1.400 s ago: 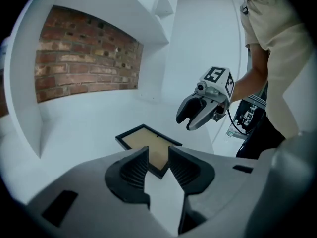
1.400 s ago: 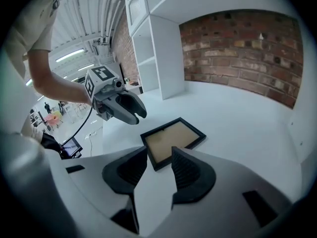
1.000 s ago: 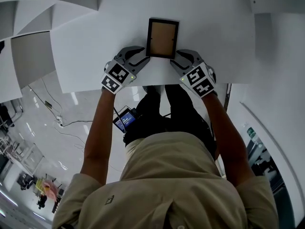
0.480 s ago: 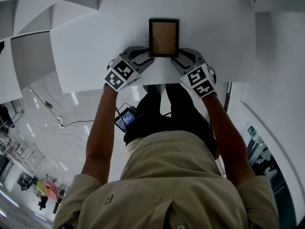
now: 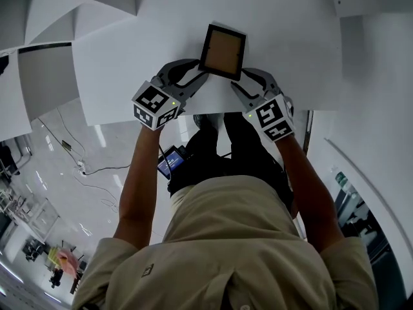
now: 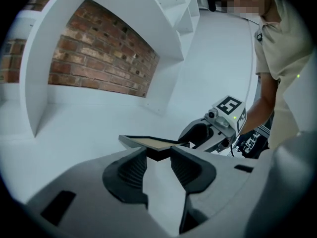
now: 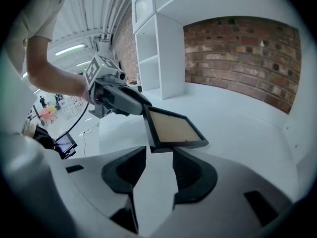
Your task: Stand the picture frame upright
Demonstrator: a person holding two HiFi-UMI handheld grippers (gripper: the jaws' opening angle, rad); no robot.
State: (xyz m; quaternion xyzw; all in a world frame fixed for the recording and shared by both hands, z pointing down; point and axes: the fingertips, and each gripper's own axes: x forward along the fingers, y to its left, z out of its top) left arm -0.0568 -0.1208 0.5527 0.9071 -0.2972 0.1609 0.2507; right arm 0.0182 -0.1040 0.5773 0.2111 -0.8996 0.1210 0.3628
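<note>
**Frame gripped at both near corners, tilted over the tabletop**

The frame (image 5: pixel 222 51), a black border round a tan panel, lies face up and skewed, its top swung to the right in the head view. It sits over the white tabletop (image 5: pixel 290 57), near the front edge. In the right gripper view its panel slopes (image 7: pixel 173 128), and in the left gripper view it shows almost edge-on (image 6: pixel 148 143). Whether its far edge touches the tabletop cannot be told.

The left tongs (image 5: pixel 199 71) are clenched on the frame's near left corner: in their own view the dark underside of that corner fills the gap between the two pads (image 6: pixel 158 155). The right tongs (image 5: pixel 242 81) grasp the near right corner the same way (jaws standing wide, since the corner wedged between them is broad) (image 7: pixel 159 155). Each pair shows in the other's view, reaching in from the opposite side of the frame.

Beyond the tabletop stand white shelves (image 7: pixel 148 48) and a brick wall (image 7: pixel 237 48)
</note>
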